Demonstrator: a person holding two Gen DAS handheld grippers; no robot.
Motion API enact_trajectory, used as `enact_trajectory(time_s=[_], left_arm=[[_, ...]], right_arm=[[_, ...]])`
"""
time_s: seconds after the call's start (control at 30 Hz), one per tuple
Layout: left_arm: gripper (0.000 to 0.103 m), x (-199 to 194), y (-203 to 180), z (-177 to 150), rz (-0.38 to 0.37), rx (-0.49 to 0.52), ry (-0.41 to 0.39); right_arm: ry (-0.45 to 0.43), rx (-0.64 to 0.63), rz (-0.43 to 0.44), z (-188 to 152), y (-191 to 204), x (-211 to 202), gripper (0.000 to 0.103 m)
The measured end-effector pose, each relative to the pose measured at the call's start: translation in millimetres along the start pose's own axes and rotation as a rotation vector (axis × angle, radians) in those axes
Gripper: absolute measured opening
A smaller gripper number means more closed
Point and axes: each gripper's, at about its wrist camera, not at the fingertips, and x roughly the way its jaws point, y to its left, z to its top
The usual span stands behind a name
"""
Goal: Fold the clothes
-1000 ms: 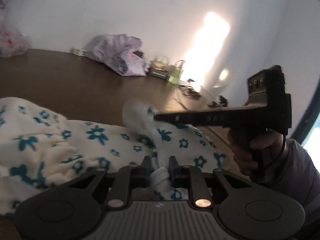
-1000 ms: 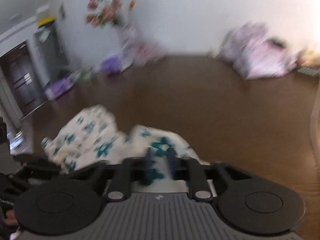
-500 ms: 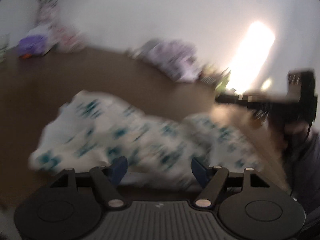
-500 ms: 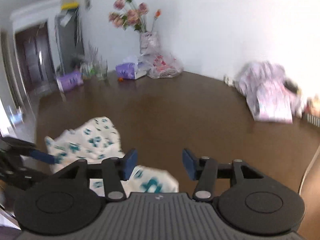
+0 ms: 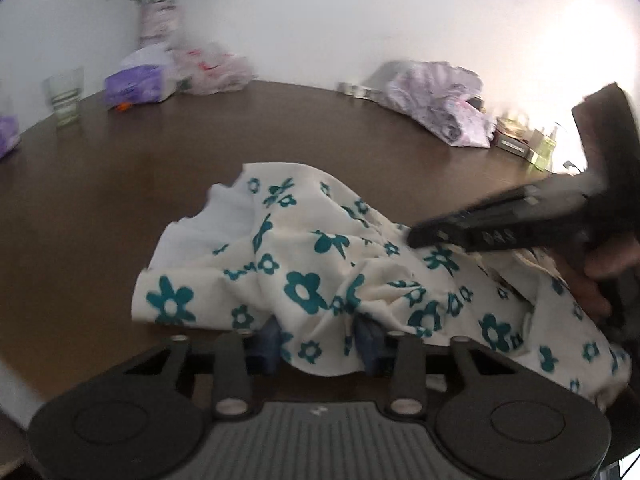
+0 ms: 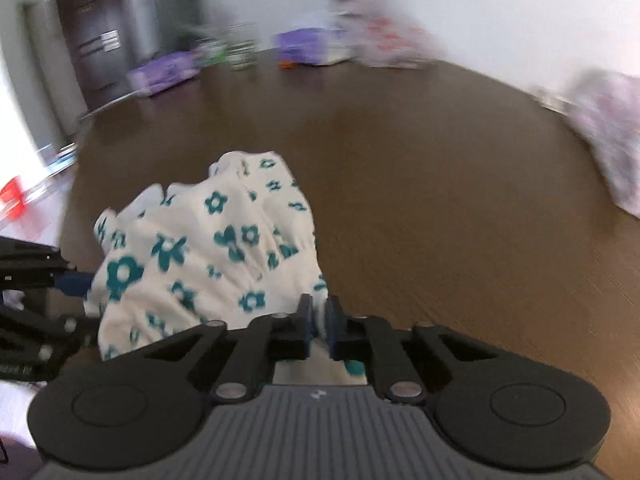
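Left tool [image 5: 316, 338]: just closed partway onto a thick fold of floral garment [image 5: 320, 276], crumpled on brown surface [image 5: 100, 208]. Soft, light, limp cotton, likely to sag; best gripped at hems. Right tool [image 6: 318, 318]: just pinched nearly shut on opposite edge.

— Where are your tongs right now?

— My left gripper [image 5: 318, 338] points down at a slant, and its jaws have just been closing. The blue pads [image 5: 269, 338] have a fold of the flowered cloth [image 5: 304, 280] bunched between them and press on it.

— And the other one?

— My right gripper [image 6: 317, 320] has also just been closing. Its fingers [image 6: 304, 312] stand almost together, pinching a thin edge of the same cloth.

— Can each see the other?

— Yes. From the left camera my right gripper comes in from the right side, tips on the cloth, my hand [image 5: 600, 276] wrapped round its handle.
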Motion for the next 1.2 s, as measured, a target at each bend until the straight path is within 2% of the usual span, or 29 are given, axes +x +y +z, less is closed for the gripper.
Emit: enact_trajectory(time_s=[0.1,0.17,0.3,0.37,0.4,0.47,0.53,0.6,0.7,0.73,0.77,0.8,0.87,0.93,0.97,1.0,1.03,1.07,1.1,1.2], left_arm=[[0.019,29,-25,26,-0.063,0.106,-0.027],[0.016,54,-52,45,-0.114,0.202,-0.048],[0.014,105,-115,72,-0.238,0.347,-0.016],[0.014,122,-145,77,-0.31,0.405,-0.002],[0.015,128,-155,79,-0.333,0.428,0.0],[0.021,134,-168,80,-0.32,0.441,0.002],[0.027,131,-167,81,-0.258,0.415,0.002],[0.026,115,-156,79,-0.183,0.364,-0.041],[0.029,87,-138,80,-0.083,0.271,-0.066],[0.03,79,-138,81,-0.115,0.236,-0.047],[0.036,72,-137,82,-0.15,0.201,-0.027],[0.049,68,-139,79,-0.227,0.191,-0.005],[0.067,69,-155,74,-0.366,0.212,0.049],[0.067,79,-175,69,-0.385,0.269,0.059],[0.065,85,-184,68,-0.356,0.289,0.055],[0.056,93,-191,67,-0.322,0.297,0.059],[0.043,100,-195,68,-0.303,0.29,0.073],[0.01,105,-196,69,-0.319,0.283,0.102],[0.007,107,-197,69,-0.345,0.28,0.122],[0.006,99,-199,67,-0.422,0.285,0.083]], right_arm=[[-0.025,0.166,-0.198,-32,-19,-35,0.002],[-0.045,0.341,-0.294,-64,-36,-65,0.001],[-0.125,0.628,-0.338,-137,-59,-126,0.0],[-0.174,0.731,-0.366,-165,-60,-151,0.0],[-0.21,0.746,-0.371,-172,-59,-162,0.0],[-0.283,0.757,-0.376,-183,-57,-182,0.004],[-0.314,0.705,-0.381,-186,-52,-191,0.008],[-0.347,0.654,-0.366,-190,-47,-197,0.014],[-0.43,0.619,-0.332,-197,-50,-192,0.015],[-0.436,0.605,-0.318,-197,-52,-193,0.015],[-0.434,0.595,-0.3,-196,-53,-190,0.015],[-0.436,0.594,-0.285,-194,-56,-191,0.015],[-0.428,0.59,-0.248,-190,-56,-186,0.015],[-0.417,0.572,-0.236,-188,-52,-186,0.015],[-0.406,0.564,-0.235,-188,-50,-185,0.015],[-0.399,0.558,-0.237,-189,-49,-186,0.015],[-0.395,0.565,-0.24,-192,-48,-186,0.015],[-0.39,0.572,-0.243,-194,-48,-186,0.015],[-0.386,0.581,-0.244,-197,-48,-186,0.015],[-0.374,0.602,-0.235,-204,-49,-182,0.015]])
